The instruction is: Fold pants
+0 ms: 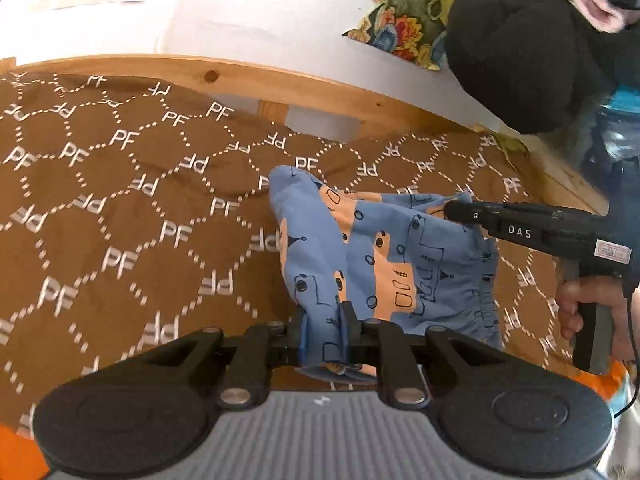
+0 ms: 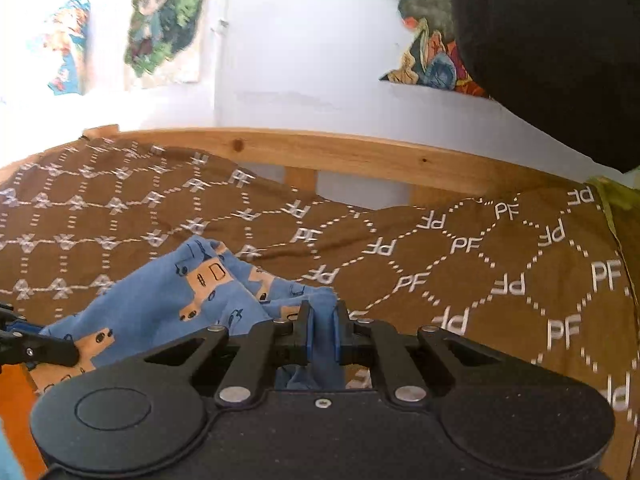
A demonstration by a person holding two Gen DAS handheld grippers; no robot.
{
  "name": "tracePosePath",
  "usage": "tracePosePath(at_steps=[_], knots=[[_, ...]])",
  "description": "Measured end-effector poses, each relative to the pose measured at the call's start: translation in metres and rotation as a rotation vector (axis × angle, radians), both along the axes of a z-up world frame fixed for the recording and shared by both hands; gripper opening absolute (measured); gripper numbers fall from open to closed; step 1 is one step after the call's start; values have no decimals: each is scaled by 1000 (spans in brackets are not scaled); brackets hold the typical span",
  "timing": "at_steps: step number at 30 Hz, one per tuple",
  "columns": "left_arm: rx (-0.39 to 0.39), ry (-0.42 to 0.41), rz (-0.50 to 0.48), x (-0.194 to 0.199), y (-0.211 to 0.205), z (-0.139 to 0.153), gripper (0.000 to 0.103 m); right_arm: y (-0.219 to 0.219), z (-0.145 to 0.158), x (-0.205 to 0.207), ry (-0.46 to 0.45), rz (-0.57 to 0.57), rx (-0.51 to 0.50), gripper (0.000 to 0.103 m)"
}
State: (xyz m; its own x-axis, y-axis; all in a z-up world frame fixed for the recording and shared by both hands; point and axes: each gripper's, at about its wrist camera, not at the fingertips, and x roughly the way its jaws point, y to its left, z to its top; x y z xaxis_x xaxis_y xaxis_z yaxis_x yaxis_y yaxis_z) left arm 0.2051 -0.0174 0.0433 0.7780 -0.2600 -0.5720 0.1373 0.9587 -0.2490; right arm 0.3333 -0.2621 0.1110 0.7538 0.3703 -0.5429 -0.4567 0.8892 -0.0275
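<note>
"What are you holding?"

"The pants (image 1: 384, 256). They are blue with little orange trucks. My left claw (image 1: 324, 320) is pinched tight on one bit of the cloth. My right claw (image 2: 323, 326) is pinched tight on another bit."

"Where are the pants now?"

"They hang between my two claws, just over the bed cover (image 1: 120, 208). The far end sags down and seems to touch the cover. They are bunched up, not flat."

"So which part of the job is this?"

"I think I am lifting them to make a fold. They are not folded neatly yet."

"What comes next?"

"I think I must carry both held bits over to the far end and lay them down even. Both claws should go together, so the cloth does not twist. Then I let go."

"What is the bed like?"

"The cover is brown with white dotted shapes and the letters PF. It looks soft and a bit wrinkly. Behind it is a wooden rail (image 2: 320, 152), then a white wall (image 2: 300, 60) with bright pictures. A big black soft thing (image 2: 560, 52) sits in the corner."
</note>
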Motion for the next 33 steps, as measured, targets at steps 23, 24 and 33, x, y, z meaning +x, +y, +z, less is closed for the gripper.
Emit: tracePosePath(at_steps=[23,24,33], knots=[[41,41,97,26,1,-18,90,-23,-10,-7,-66,-156,53,90],[47,28,106,23,0,-15,93,-23,-6,-15,-84,-168,58,93],[103,-92,142,-12,-6,7,103,-19,19,-89,-205,-212,118,102]])
